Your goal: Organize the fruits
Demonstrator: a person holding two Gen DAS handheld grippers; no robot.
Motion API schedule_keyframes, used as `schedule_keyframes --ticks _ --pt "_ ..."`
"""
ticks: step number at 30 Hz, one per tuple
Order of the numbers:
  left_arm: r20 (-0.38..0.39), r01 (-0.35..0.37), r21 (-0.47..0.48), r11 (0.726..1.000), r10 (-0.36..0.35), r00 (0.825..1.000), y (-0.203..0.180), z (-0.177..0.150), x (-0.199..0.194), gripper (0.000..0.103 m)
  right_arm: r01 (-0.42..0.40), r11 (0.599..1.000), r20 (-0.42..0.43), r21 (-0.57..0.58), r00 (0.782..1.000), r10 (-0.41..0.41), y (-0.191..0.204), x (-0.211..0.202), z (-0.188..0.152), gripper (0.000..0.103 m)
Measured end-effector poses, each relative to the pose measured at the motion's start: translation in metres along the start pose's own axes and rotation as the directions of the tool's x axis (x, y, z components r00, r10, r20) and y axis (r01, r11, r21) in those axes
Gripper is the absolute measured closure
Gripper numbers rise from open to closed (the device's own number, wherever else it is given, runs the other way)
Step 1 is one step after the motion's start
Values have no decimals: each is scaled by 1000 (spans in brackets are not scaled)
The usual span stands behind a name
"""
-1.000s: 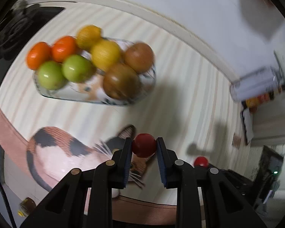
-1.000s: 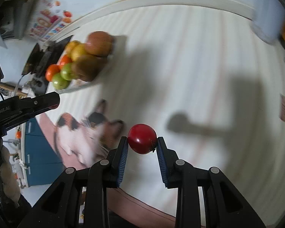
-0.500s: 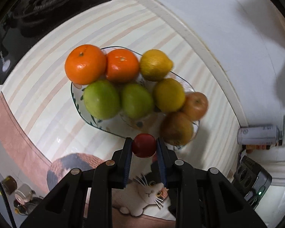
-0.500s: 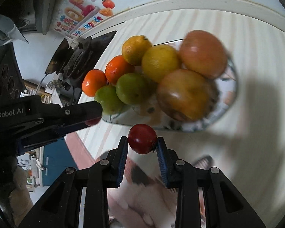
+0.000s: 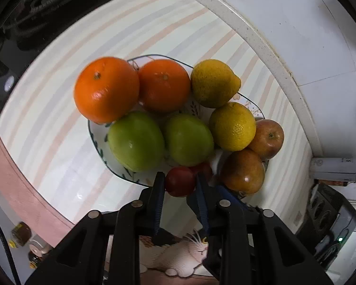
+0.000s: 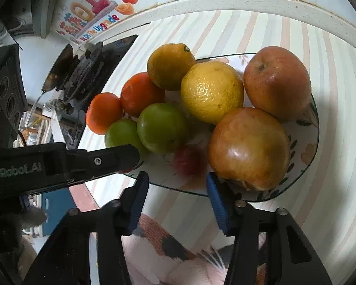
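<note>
Blurred red fruit (image 6: 188, 160) beyond right tool (image 6: 175, 199)

Both wrist views steep down, close over fruit plate (image 5: 99, 142) (image 6: 314, 128), from opposite sides.

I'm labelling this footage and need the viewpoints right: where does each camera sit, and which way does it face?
Left wrist: on the left hand-held gripper, looking steeply down on the fruit plate; its own black fingers show, a small red fruit between them.
Right wrist: on the right hand-held gripper, facing down at the plate's near rim; its own opening fingers and the left gripper's arm show.
Shared: plate, oranges, striped countertop.
</note>
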State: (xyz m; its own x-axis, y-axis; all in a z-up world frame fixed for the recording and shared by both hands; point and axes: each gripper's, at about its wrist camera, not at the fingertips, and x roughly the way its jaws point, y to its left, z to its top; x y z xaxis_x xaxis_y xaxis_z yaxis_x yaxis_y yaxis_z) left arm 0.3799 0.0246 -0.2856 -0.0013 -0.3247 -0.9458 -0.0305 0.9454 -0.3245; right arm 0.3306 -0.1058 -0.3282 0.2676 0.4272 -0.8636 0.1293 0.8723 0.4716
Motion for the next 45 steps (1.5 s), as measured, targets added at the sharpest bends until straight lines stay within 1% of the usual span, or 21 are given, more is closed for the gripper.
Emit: schedule_keyframes --ticks 3,5,6,7,8,9,10,11,12,13,14,19,20,25,28,30,32,33,37,41,45 --pt "16 -14 7 1000 14 1000 0 1 -7 75 17 1000 3 -3 1000 -17 -1 -11 -6 41" --pt "25 -22 8 1000 22 999 -1 0 -11 72 21 1000 3 -3 1000 -21 -2 -21 -9 40" --pt "35 -35 6 999 34 999 0 0 -14 65 37 999 10 -10 999 -37 -1 -30 -10 39" --pt "45 -40 6 999 39 998 0 -2 -17 60 47 999 16 -14 999 -46 -2 -38 -13 35" --pt "58 -47 6 999 46 997 1 -4 -21 51 63 998 26 -20 998 -62 -3 -47 -14 31" --pt "74 -66 3 998 65 995 2 -6 -25 40 83 996 35 -27 996 -83 -4 -55 -14 21" --pt "94 -85 4 996 84 992 2 -9 -30 35 109 993 47 -37 993 -107 -5 -64 -15 17" --pt "112 -101 7 995 100 989 2 -12 -34 27 137 989 63 -53 989 -134 -5 -72 -15 16" --pt "124 -122 11 993 119 985 2 -15 -37 21 174 982 75 -70 983 -169 -6 -79 -14 14" --pt "136 -148 17 989 144 980 1 -19 -39 18 208 975 80 -82 976 -201 -6 -84 -13 10" --pt "150 -182 20 983 177 973 0 -23 -41 13 228 969 83 -90 972 -221 -7 -88 -12 9" --pt "212 -273 15 962 264 941 -5 -41 -50 11 277 954 109 -115 958 -265 -16 -107 -10 9" --pt "223 -288 10 957 279 934 -7 -45 -51 8 284 951 111 -122 956 -271 -18 -110 -9 9" --pt "263 -306 -21 952 300 917 -14 -62 -61 7 297 941 127 -162 952 -279 -20 -126 -12 8" --pt "290 -320 -42 946 318 903 -22 -72 -70 7 295 937 139 -187 952 -272 -18 -138 -15 8" --pt "318 -343 -57 938 343 884 -29 -80 -79 7 296 933 149 -206 952 -269 -17 -147 -17 8" --pt "346 -377 -70 924 377 859 -37 -89 -88 7 291 931 158 -223 953 -260 -16 -157 -20 8" --pt "357 -382 -75 921 383 852 -40 -94 -92 7 292 928 164 -229 952 -259 -14 -162 -22 8" --pt "399 -370 -84 925 371 839 -52 -113 -114 7 295 921 190 -255 949 -251 -10 -192 -37 8" --pt "441 -361 -69 930 353 825 -65 -138 -136 7 294 917 212 -271 947 -241 -5 -225 -56 8" --pt "476 -343 -46 938 323 818 -77 -166 -159 7 285 918 238 -276 946 -222 0 -264 -75 8"
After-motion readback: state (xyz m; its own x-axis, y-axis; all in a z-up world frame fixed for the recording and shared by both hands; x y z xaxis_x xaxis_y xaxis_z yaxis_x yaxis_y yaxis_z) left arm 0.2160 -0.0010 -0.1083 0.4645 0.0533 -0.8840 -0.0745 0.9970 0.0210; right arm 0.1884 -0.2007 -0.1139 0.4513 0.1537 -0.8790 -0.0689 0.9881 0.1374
